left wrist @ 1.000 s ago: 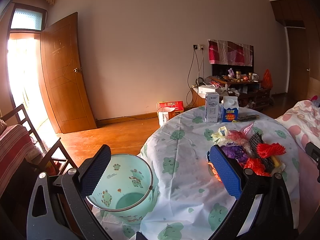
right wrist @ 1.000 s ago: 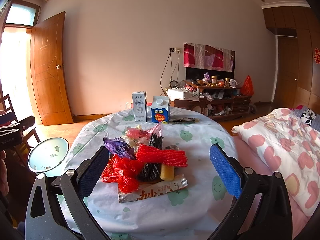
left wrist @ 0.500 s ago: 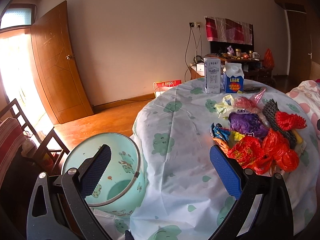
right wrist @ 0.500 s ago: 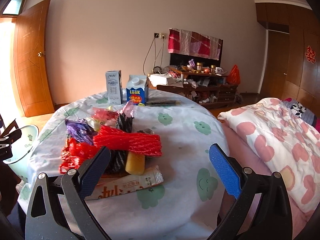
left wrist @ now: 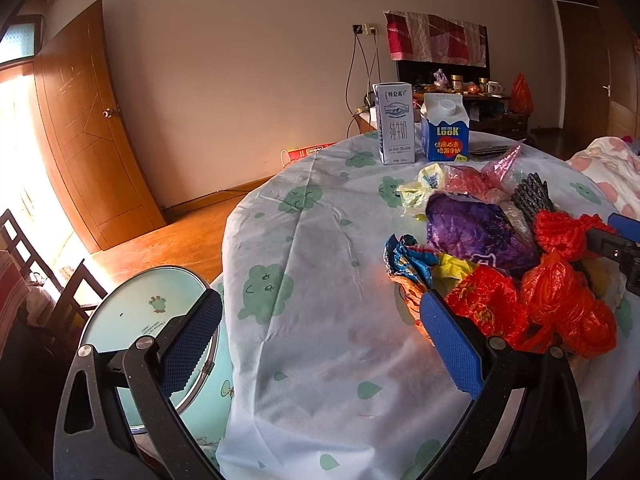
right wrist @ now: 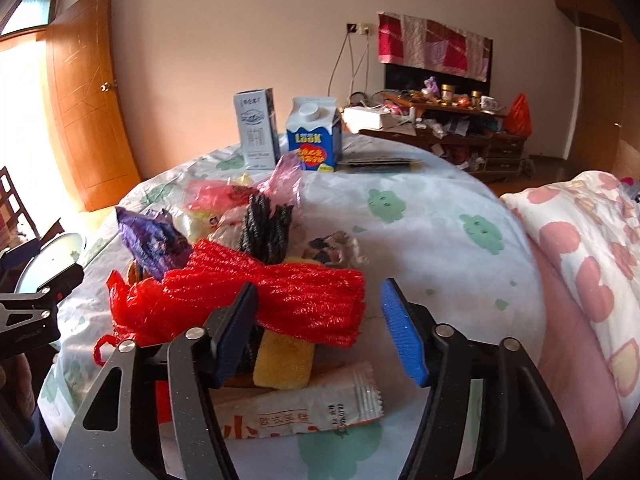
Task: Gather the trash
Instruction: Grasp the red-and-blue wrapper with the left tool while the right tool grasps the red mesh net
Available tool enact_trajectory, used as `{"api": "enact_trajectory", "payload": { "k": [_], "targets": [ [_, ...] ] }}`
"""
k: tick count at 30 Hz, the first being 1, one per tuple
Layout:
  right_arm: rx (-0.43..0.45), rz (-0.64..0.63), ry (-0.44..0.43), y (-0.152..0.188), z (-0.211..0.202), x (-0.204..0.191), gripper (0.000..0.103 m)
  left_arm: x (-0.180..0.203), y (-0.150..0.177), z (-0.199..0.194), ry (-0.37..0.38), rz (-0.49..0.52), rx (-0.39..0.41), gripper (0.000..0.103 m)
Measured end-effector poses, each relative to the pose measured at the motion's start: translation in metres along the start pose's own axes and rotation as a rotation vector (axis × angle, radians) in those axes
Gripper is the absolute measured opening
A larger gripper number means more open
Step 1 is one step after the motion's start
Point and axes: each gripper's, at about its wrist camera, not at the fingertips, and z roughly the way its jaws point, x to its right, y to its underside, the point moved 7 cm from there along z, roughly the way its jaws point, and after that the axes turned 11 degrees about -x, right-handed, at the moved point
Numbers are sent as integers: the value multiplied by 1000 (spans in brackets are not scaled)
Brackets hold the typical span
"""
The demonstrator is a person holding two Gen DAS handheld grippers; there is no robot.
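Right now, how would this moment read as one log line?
phase: reaching trash pile | right gripper: closing around red mesh net | left gripper: open, empty | bin: beside table

White tabletop cloth (left wrist: 320, 260) showing green clouds; red mesh netting (right wrist: 288, 300), purple wrapper (left wrist: 476, 232) lying beside it; mint bin (left wrist: 132, 320).

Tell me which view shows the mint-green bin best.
The left wrist view: the bin sits beside the table's edge, its round rim and frog print clear behind the left gripper. The right wrist view catches only a sliver of it at the left edge.
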Motion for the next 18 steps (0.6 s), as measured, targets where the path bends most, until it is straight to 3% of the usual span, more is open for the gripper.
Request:
{"api": "enact_trajectory", "payload": {
  "k": [2,3,6,13,18],
  "targets": [
    [-21,-10,-48,4,2,-5,38,2,3,1,6,-1,-7,97],
    [-34,-8,-62,7,4,-7,36,3,4,2,9,0,-11,97],
    [-44,-22,-66,13,6,-15,14,6,3,0,13,11,-4,97],
    [14,-25,-52,10,-8,-18,13,8,3,-4,30,11,1,96],
    [97,12,30,-2,-36,11,13,21,5,-1,48,44,-5,96]
  ]
}}
